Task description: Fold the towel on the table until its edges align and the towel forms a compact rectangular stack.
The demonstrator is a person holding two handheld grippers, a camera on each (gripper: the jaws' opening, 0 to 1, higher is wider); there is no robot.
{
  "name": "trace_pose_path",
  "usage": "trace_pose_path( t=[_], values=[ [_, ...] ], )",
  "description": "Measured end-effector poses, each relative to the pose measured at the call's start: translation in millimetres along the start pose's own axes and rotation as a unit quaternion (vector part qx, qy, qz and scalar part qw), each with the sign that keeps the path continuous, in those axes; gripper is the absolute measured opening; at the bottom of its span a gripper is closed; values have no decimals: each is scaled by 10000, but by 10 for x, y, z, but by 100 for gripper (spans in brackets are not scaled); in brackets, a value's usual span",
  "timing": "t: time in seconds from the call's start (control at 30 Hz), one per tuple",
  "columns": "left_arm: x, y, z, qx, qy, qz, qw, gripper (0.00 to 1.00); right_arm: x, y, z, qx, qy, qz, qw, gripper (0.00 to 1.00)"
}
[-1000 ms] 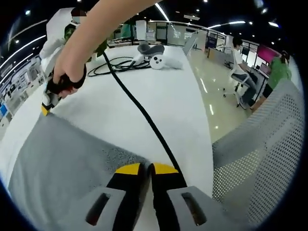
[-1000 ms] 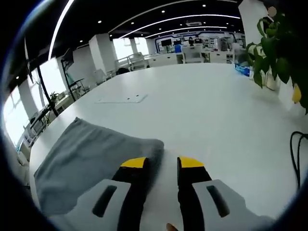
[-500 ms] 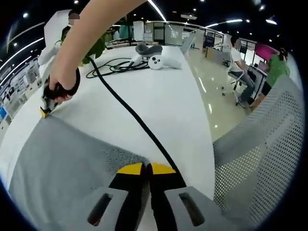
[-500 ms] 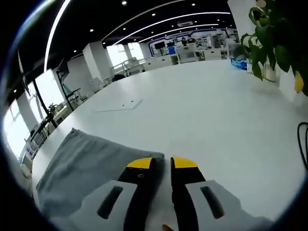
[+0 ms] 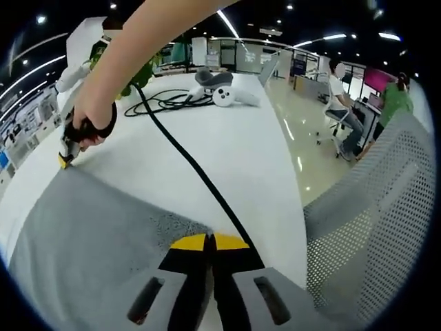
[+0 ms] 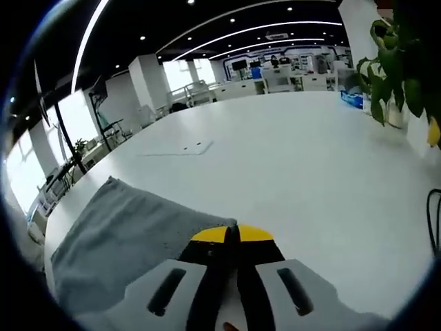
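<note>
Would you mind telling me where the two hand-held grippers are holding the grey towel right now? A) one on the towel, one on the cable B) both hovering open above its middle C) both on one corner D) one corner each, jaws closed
D: the left hand-held gripper pinches one corner of the towel, and the right hand-held gripper pinches another.

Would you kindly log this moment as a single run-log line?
left gripper: shut on towel corner | right gripper: shut on towel corner | towel: flat on table, unfolded | cable: across table
</note>
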State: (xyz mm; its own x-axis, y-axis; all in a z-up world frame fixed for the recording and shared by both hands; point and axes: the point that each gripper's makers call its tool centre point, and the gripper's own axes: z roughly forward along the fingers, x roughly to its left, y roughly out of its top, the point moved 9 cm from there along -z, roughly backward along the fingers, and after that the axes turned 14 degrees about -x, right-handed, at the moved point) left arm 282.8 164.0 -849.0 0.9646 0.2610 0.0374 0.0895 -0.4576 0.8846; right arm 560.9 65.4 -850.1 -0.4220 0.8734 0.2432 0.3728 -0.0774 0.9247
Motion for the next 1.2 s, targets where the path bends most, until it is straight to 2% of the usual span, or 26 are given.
trace_pose_path(
  t=[0.33, 0.57, 0.67, 0.8, 0.87, 0.93, 0.97, 1.03, 1.2],
  values=[
    [15, 96, -144, -248, 49, -55, 9997, 1, 50, 137, -45, -60, 51, 14, 10000, 1],
    [52, 197, -379, -488, 293, -79, 9983, 1, 133, 282, -78, -87, 157, -35, 9998, 1],
    [54, 259, -451, -679, 429, -278, 9964, 1, 176, 346, -89, -141, 174, 6, 9997, 1],
    [80, 317, -547, -1004, 672, -680, 9903, 1, 255, 452, -107, -219, 221, 80, 9995, 1],
    [90, 354, -613, -1254, 682, -867, 9860, 1, 289, 493, -113, -247, 247, 131, 9993, 1],
    [95, 374, -675, -1500, 653, -1243, 9787, 1, 334, 539, -117, -279, 292, 174, 9990, 1],
    [125, 374, -737, -1581, 786, -1386, 9745, 1, 358, 566, -118, -294, 309, 175, 9989, 1],
    [152, 366, -832, -1597, 883, -1349, 9739, 1, 392, 596, -115, -305, 331, 164, 9989, 1],
    [182, 375, -1032, -1807, 1147, -1654, 9627, 1, 489, 662, -102, -349, 364, 222, 9985, 1]
  ],
)
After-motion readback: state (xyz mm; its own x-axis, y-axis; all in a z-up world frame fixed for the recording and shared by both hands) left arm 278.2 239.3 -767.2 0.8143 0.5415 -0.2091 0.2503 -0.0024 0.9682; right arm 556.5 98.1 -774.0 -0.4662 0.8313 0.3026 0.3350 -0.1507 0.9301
